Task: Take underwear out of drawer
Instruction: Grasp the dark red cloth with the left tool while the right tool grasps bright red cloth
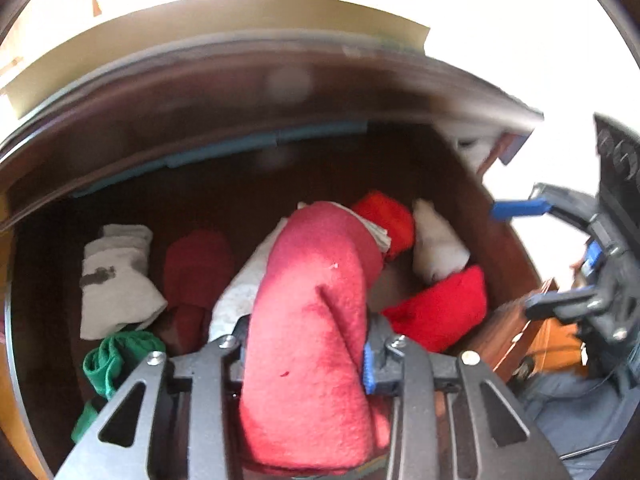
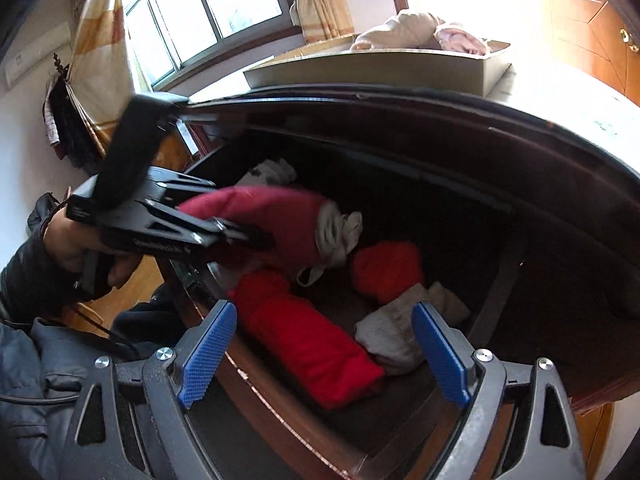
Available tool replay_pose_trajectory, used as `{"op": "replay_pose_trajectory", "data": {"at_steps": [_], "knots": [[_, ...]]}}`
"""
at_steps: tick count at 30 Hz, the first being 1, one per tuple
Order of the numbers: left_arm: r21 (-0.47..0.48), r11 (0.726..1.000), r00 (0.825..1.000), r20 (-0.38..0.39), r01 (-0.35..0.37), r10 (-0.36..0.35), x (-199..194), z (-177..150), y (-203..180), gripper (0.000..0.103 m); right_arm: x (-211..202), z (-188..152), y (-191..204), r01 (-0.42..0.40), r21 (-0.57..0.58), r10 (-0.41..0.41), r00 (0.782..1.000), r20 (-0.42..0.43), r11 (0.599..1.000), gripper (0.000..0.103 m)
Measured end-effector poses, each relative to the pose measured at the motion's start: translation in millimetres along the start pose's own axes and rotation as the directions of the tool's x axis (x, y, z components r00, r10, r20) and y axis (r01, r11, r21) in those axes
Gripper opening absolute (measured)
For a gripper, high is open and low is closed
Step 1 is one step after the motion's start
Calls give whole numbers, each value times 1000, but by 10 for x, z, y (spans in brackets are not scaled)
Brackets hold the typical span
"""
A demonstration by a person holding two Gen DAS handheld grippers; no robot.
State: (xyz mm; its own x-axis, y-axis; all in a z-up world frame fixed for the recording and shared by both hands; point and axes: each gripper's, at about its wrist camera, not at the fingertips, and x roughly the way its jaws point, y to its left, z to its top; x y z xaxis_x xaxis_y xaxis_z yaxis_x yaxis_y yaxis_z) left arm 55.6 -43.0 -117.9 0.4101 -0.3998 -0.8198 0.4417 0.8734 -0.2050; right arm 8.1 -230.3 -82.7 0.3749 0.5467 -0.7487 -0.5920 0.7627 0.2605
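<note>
Room: bedroom with a window and curtains behind a dark wooden drawer, pulled open and holding rolled clothes.
Left gripper: jaws narrowed onto a pink-red roll, which fills the gap between the fingers; held firmly, as far as I can judge.
Roll's place: one end in the left jaws, the rest pointing toward the drawer's back wall; in the right wrist view it hangs above the other clothes, its far end showing white fabric.
Right gripper: fingers wide, nothing between them, hovering over the drawer's front edge.
Red roll: lies on the drawer floor straight ahead of the right fingers, long axis running from the front edge inward, slightly slantwise to the gap.
White bundle: just beside the red roll, toward the right finger.
Nearer hand: the right is much closer to the red roll.
Next move, judged: lift the pink-red roll clear; the right jaws could straddle the red roll across its width.
</note>
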Motion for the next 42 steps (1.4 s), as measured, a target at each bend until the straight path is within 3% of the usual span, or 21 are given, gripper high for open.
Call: {"op": "replay_pose_trajectory", "data": {"at_steps": [4,6,8,10,15,31,37,39,42], "knots": [[-73,997,992,127,26,-16,-247,-54,104,34,116,49,22,-4,-32,3,999,-48,999,90],[-90,995,985,169,39,-23,-341,-93,133,34,198,84,29,-26,-47,22,996,-88,999,83],[-97,995,979,205,28,-8,-403,-100,139,34,302,123,42,-42,-69,32,990,-139,997,67],[-105,994,972,236,24,2,-472,-107,144,34,415,154,47,-50,-94,31,981,-194,994,57],[-113,993,964,264,32,-1,-553,-143,104,34,682,220,30,-126,-110,84,943,-321,986,50],[-155,987,965,264,47,-4,-499,-209,148,34,1110,296,156,-249,-121,145,826,-545,961,49],[-160,986,964,266,55,-11,-499,-234,158,34,1273,268,22,-313,5,253,761,-597,950,49],[-166,985,963,268,57,-11,-497,-239,168,34,1281,245,-20,-325,37,283,755,-592,945,49],[-173,984,970,245,51,-7,-504,-250,190,34,1224,228,-90,-331,57,303,764,-569,942,49]]}}
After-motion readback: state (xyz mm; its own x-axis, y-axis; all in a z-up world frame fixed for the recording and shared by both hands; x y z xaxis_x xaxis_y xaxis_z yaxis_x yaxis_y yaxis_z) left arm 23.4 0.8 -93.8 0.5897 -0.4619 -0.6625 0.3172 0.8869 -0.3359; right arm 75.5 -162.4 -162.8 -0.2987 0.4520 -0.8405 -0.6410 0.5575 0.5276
